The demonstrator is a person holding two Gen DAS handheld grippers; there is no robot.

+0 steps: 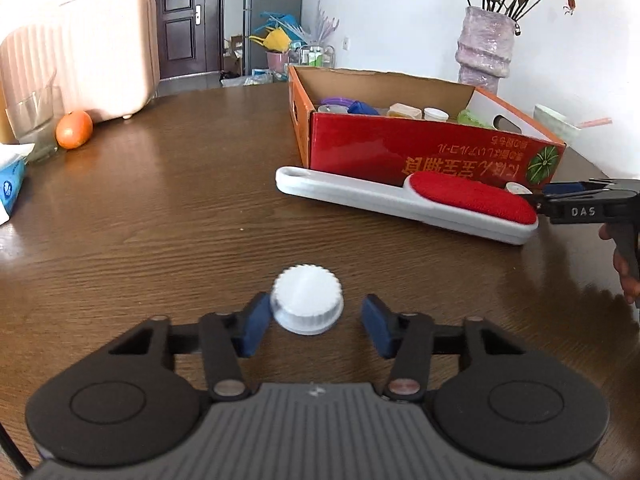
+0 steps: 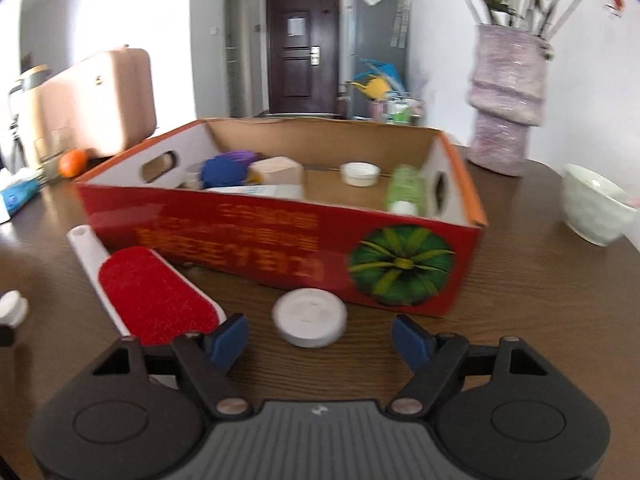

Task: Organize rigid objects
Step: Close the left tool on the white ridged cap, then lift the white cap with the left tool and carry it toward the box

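My left gripper [image 1: 316, 318] is open around a white ribbed cap [image 1: 307, 299] that stands on the wooden table; its left pad touches the cap, the right pad stands apart. My right gripper [image 2: 320, 336] is open just short of a flat white round lid [image 2: 309, 317] lying in front of the red cardboard box [image 2: 280, 240]. A white lint brush with a red pad [image 1: 404, 204] lies along the box's front; it also shows in the right wrist view [image 2: 152, 296]. The box holds several small items.
An orange [image 1: 73, 129], a glass [image 1: 34, 124] and a pink case [image 1: 92, 64] stand at the far left. A purple vase with flowers [image 2: 506, 104] and a pale bowl [image 2: 596, 204] stand to the right of the box. A tissue pack [image 1: 10, 184] lies at the left edge.
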